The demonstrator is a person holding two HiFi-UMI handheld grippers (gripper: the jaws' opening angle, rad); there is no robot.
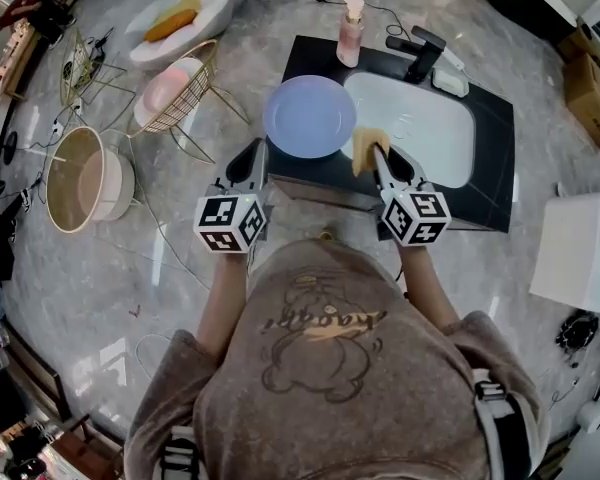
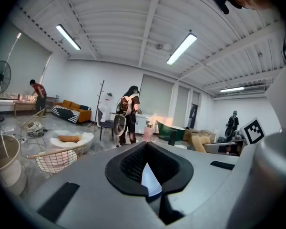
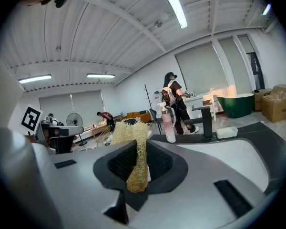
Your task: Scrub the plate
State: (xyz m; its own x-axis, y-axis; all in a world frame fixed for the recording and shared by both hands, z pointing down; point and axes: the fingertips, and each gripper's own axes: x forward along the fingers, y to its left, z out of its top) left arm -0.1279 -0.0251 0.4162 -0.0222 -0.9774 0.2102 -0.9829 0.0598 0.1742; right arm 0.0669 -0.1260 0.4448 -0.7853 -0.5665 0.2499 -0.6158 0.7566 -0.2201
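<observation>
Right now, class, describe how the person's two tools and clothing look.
The left tool and right tool are each grey wedges with black ribbed pads, carrying a white cube with black square markers. The person wears a brownish plush top with a cartoon print; its sleeves end near the elbows.

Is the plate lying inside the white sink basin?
No, the plate sits left of the sink basin, over the dark counter, with its rim clamped in the left gripper.

We see a lavender plate, a straw-yellow loofah right of it, a white sink in a black bench, a pink bottle at the far side
</observation>
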